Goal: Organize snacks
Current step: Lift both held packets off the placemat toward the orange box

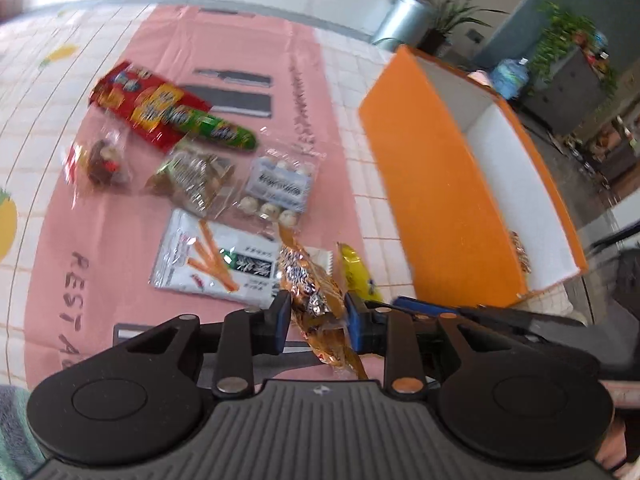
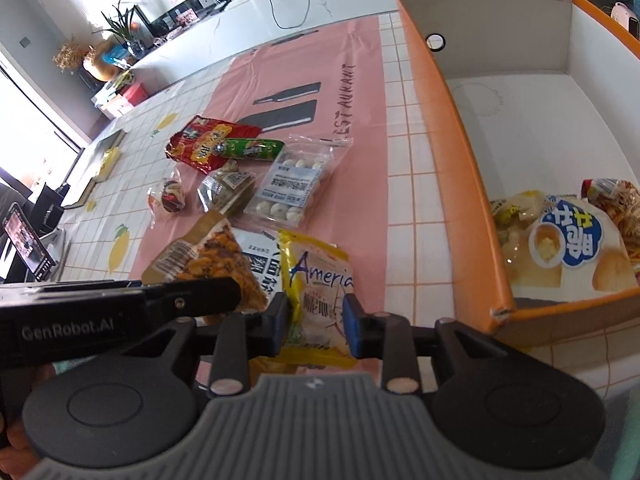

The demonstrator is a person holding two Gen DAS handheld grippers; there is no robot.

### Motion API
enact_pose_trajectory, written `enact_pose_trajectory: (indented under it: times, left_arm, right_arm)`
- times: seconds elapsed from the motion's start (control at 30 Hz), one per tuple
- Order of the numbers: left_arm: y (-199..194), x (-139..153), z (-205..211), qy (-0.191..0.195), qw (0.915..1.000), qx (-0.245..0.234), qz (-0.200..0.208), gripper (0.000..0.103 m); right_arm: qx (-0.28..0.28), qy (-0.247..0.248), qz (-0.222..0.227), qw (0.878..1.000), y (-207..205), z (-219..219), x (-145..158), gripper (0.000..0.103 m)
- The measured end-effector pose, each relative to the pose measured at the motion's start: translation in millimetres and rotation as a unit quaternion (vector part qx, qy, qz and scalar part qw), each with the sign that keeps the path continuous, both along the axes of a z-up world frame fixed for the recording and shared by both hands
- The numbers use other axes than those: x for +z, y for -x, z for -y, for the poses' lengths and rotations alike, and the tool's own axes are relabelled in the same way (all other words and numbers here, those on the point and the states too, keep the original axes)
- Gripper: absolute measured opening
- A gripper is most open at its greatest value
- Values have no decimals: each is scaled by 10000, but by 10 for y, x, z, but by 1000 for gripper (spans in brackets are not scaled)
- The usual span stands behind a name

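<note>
While both jaws stand spread, left gripper [image 1: 316,316] straddles the orange-foil packet [image 1: 310,280] and right gripper [image 2: 316,324] the yellow packet [image 2: 316,280] for boxing.

- Snack packets on the tabletop [image 2: 404,168], outside the box: 8 — red [image 2: 200,142], green tube [image 2: 250,148], small clear sweet bag [image 2: 168,196], dark-green bag [image 2: 226,192], tray of white balls [image 2: 290,184], white packet with orange sticks [image 1: 216,260], orange-brown packet [image 2: 218,264], yellow packet [image 2: 316,284].
- Orange box [image 2: 460,160]: 1.
- Packets inside the box: at least 3 visible; exact number unclear.
- Tongs: 2 sets, left [image 1: 316,318] and right [image 2: 316,322].
</note>
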State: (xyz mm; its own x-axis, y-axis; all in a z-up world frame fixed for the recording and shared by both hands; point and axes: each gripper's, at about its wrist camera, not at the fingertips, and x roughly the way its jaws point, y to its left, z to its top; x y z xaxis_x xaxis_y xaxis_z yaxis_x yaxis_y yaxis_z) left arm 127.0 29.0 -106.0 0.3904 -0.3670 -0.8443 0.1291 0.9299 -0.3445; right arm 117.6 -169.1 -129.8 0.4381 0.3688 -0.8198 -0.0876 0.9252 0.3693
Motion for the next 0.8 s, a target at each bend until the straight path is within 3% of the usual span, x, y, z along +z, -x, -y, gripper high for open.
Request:
enact_pose_trajectory:
  times: [0.27, 0.5, 0.67, 0.8]
  left_arm:
    - [-3, -132, -39, 192, 9995, 124, -206, 30]
    - [6, -96, -103, 39, 9998, 130, -159, 30]
    - [16, -54, -156, -219, 9997, 42, -102, 30]
    - [11, -58, -197, -205, 9997, 39, -93, 30]
  right_arm:
    - [199, 276, -59, 9994, -11, -67, -60, 29]
    - [577, 462, -133, 9972, -83, -212, -200, 46]
    - [1145, 1451, 480, 9816, -50, -474, -151, 60]
    - [1377, 1997, 629, 9681, -102, -572, -222, 62]
